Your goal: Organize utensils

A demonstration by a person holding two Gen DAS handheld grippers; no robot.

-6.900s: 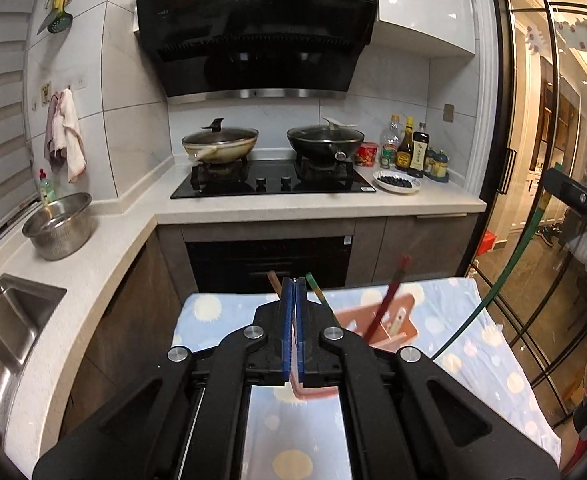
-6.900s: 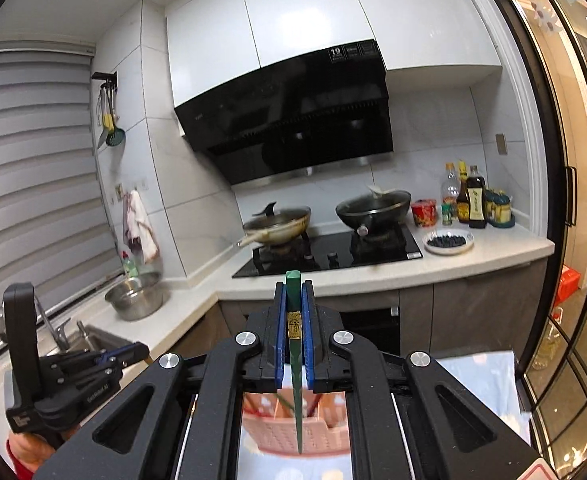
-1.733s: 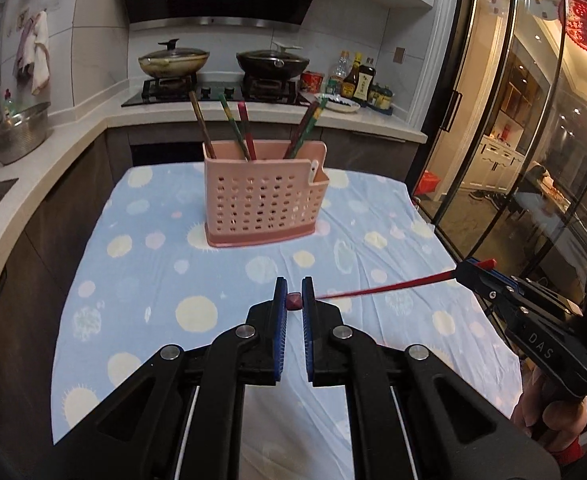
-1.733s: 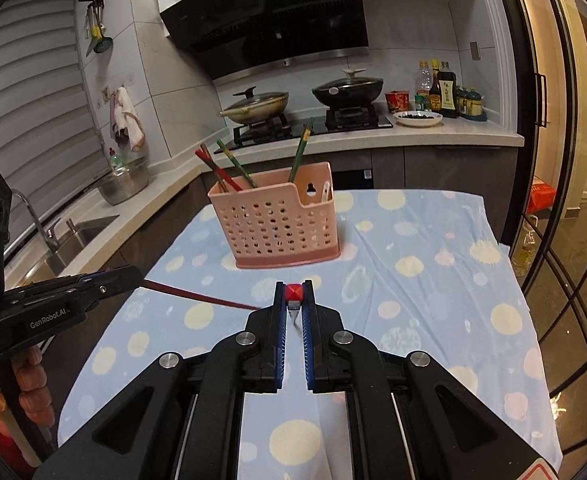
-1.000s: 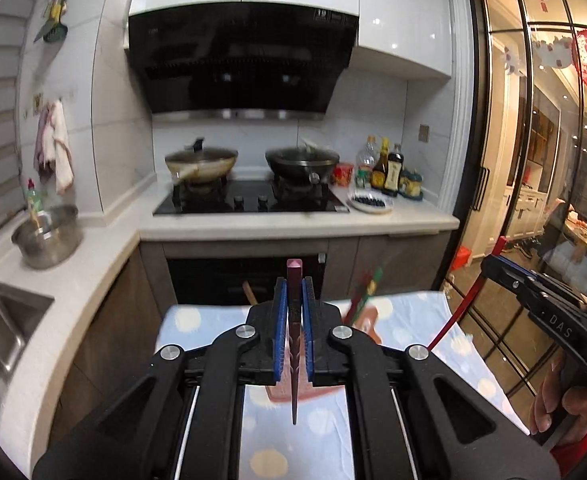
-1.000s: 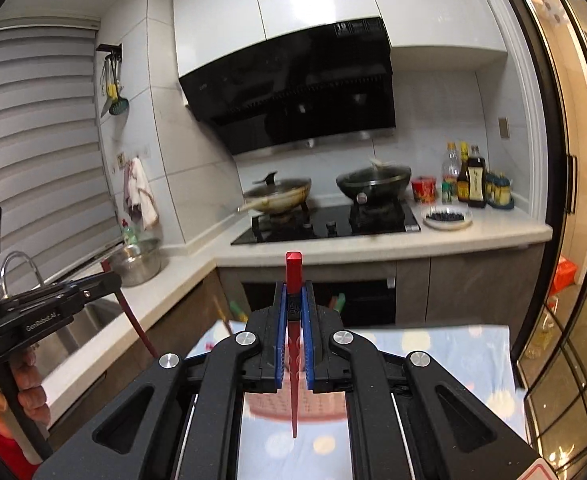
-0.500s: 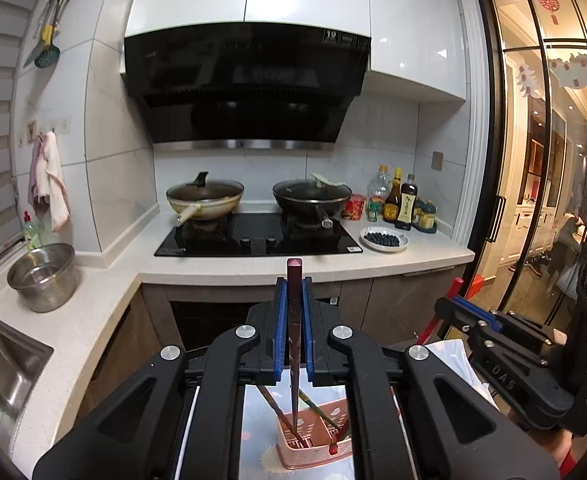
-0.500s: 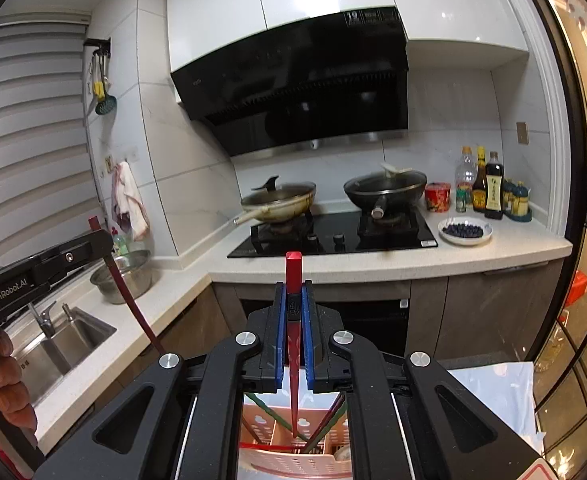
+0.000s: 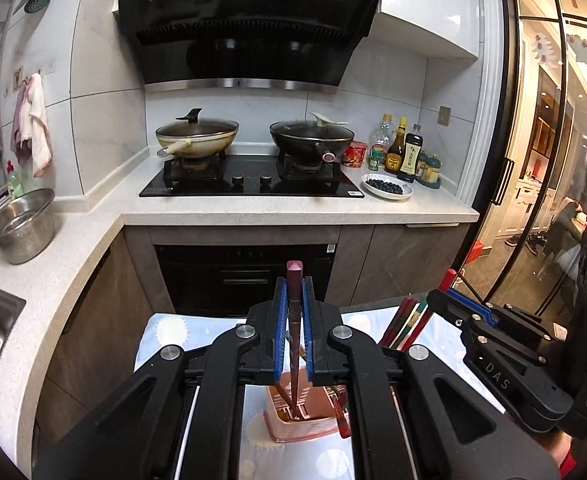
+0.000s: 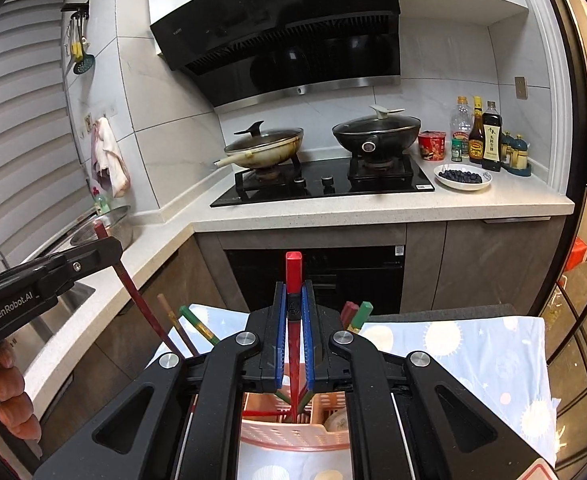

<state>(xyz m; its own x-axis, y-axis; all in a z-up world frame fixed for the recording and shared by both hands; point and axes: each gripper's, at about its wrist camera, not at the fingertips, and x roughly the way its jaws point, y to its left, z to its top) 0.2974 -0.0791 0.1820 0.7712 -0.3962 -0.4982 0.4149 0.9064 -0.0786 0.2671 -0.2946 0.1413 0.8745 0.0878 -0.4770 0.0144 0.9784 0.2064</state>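
Since half a second ago both tools have been lowered toward the pink holder [image 9: 305, 416], so that the tips of the two chopsticks now reach down into it. The left tool [image 9: 293, 328] is pinched on a dark red chopstick [image 9: 293, 304], held upright between the blue pads, its square top standing above the fingers and its thin end seen inside the holder's left part. The right tool [image 10: 293, 332] is likewise pressed shut on a bright red chopstick [image 10: 293, 280], held upright, with its lower end inside the holder [image 10: 293, 432] among green and red sticks already leaning there. In the right wrist view the left tool [image 10: 93, 252] is seen at the left edge with its chopstick slanting down toward the holder, and a hand [image 10: 9, 404] is seen on its grip. In the left wrist view the right tool [image 9: 449, 300] is seen at the right, just beside the tops of several red and green chopsticks [image 9: 405, 320] standing in the holder. The holder stands on a bench covered by a light blue cloth with pale round spots [image 10: 473, 352]. Beyond it a kitchen counter is seen, with two lidded woks [image 9: 197, 136] on a black hob, bottles and a plate of dark berries [image 9: 387, 189] at the right, and a steel bowl [image 9: 21, 224] at the left near the sink.
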